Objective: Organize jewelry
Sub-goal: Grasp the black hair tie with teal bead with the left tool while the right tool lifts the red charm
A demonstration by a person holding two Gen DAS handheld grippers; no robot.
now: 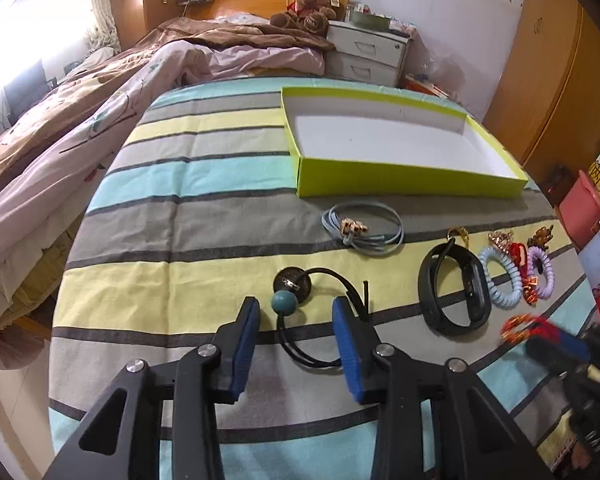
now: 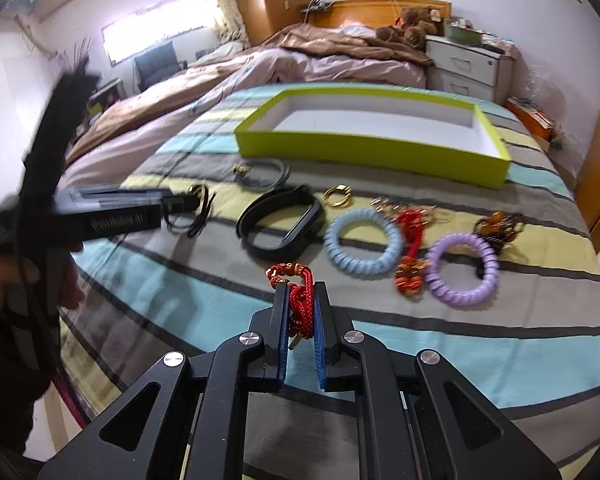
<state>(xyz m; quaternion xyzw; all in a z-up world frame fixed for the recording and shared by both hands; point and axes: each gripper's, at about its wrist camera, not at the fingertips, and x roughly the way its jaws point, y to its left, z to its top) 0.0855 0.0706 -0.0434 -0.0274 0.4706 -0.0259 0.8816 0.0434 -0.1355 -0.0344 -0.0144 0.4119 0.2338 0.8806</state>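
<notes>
On the striped bedsheet (image 1: 220, 216) a row of jewelry lies in front of an empty lime-green box (image 2: 372, 148), so the sorting looks to be at its start — nothing sits in the box yet. The right hand-held gripper (image 2: 300, 312) is clenched on a red braided bracelet (image 2: 296, 284), whose cord and gold beads show between the blue pads and loop out past the fingertips; in the left wrist view the same piece appears as a red blur at the right edge. The left hand-held gripper (image 1: 296, 320) stands half parted around a black cord necklace (image 1: 324, 320) with a teal bead (image 1: 284, 302) and a dark round pendant (image 1: 292, 282); the pads do not press on it. Judged from this, the step in hand is picking up two pieces at once. The next move for the right hand calls for a lift and a carry over the near wall of the box; the left still has to close on the thin cord, which may slip or trail — a grip near the bead seems safer. Left on the bed are a grey-blue cord necklace (image 1: 362, 230), a black wristband (image 2: 284, 220), a blue spiral hair tie (image 2: 362, 246), a purple spiral hair tie (image 2: 460, 270) and a gold ring (image 2: 337, 196). White lettering on the left gripper's side is too blurred to read.
</notes>
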